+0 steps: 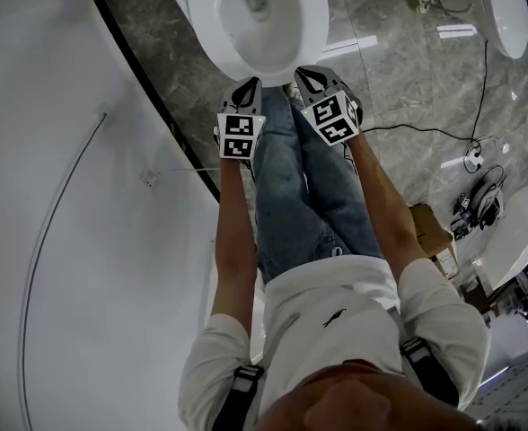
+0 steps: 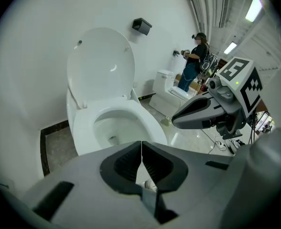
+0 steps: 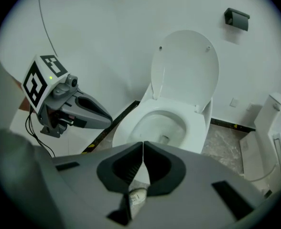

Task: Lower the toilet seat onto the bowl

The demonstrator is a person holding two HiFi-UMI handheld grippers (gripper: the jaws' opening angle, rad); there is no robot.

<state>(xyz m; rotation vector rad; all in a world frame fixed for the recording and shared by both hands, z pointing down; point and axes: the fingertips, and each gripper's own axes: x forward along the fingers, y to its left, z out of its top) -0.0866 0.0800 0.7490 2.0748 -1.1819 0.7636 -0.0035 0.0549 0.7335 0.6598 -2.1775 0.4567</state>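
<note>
**A:** What do we label first, at the left?

**B:** The left gripper. We see its jaws closed flush on each other with nothing between them. It hangs just short of the toilet's front edge.

**A:** And in the middle?

**B:** The toilet seat. We read it as already lying flat on the bowl. The only upright part is solid with no opening, so we take it for the lid, leaning back toward the wall.

**A:** Which way does the seat lie from the grippers?

**B:** Straight ahead of both and below them. Its long axis runs from the hinge at the wall toward us, and its near end points into the gap between the two grippers.

**A:** And at the right?

**B:** The right gripper, likewise closed and empty. We judge the two about equally near the front rim, neither touching it. If the lid is to come down too, either hand must reach across the whole seat to the far end.
</note>
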